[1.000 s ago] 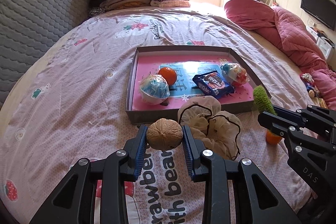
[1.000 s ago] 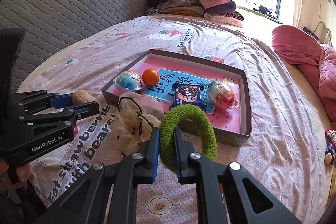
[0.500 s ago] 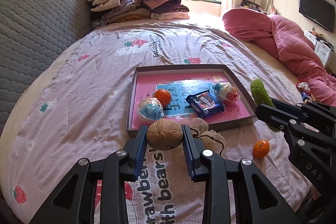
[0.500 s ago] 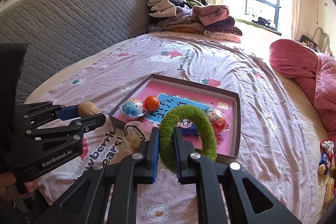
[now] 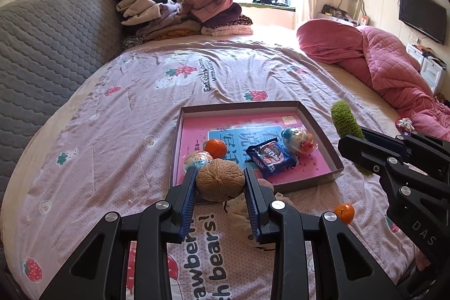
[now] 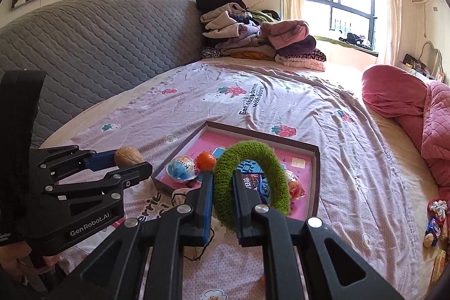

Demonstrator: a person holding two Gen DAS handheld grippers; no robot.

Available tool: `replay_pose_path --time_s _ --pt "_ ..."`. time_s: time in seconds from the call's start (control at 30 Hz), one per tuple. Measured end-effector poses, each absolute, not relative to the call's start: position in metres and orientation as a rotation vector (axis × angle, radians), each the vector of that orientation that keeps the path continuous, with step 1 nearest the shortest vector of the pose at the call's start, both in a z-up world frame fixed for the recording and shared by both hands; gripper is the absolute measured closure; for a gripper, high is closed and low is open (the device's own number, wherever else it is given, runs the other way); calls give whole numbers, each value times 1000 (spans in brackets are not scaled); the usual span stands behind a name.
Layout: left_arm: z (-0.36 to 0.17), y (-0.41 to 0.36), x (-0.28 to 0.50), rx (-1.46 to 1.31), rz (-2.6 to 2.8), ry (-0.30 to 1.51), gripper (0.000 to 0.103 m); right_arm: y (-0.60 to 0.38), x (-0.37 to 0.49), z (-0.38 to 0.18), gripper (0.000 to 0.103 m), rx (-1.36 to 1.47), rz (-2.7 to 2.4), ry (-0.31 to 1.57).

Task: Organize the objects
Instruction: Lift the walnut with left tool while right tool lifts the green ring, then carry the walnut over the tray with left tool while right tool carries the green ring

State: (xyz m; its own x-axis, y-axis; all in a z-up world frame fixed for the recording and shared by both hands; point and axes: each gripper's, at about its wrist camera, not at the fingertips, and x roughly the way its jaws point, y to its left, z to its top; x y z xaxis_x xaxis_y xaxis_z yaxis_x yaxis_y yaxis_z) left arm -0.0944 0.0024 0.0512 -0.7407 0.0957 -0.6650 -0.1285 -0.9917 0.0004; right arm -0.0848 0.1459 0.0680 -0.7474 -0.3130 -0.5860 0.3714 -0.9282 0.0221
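My left gripper [image 5: 220,183] is shut on a brown walnut [image 5: 220,182] and holds it above the near edge of the shallow box tray [image 5: 320,127]. My right gripper [image 6: 222,187] is shut on a green fuzzy ring [image 6: 253,179], held above the bed near the tray [image 6: 316,167]. In the tray lie an orange [image 5: 215,147], a blue snack packet [image 5: 271,158] and two clear toy capsules [image 5: 299,139]. The walnut [image 6: 128,156] and the left gripper [image 6: 123,163] also show in the right wrist view, and the ring [image 5: 346,121] in the left wrist view.
A beige drawstring pouch [image 5: 239,215] and a loose orange [image 5: 344,212] lie on the bed sheet before the tray. Folded clothes [image 5: 180,13] are piled at the far end, a pink quilt [image 5: 379,66] lies at the right, a grey padded headboard [image 5: 42,47] at the left.
Both grippers have risen and drawn back from the tray, each keeping its object. The tray and pouch look smaller and lower in view.
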Motion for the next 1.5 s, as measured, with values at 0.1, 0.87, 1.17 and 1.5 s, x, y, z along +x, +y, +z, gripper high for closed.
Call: replay_pose_path --time_s 0.1,0.87,1.17,1.5 --pt "57 6 -98 -1062 2826 73 70 148 -88 70 90 858 -2633 123" --pt "83 20 -144 -1007 2851 82 70 170 -116 99 90 770 -2674 92" --pt "90 30 -163 -985 2857 84 70 172 -131 105 90 733 -2686 91" --pt "93 41 -180 -966 2858 90 70 177 -142 111 90 696 -2694 81"
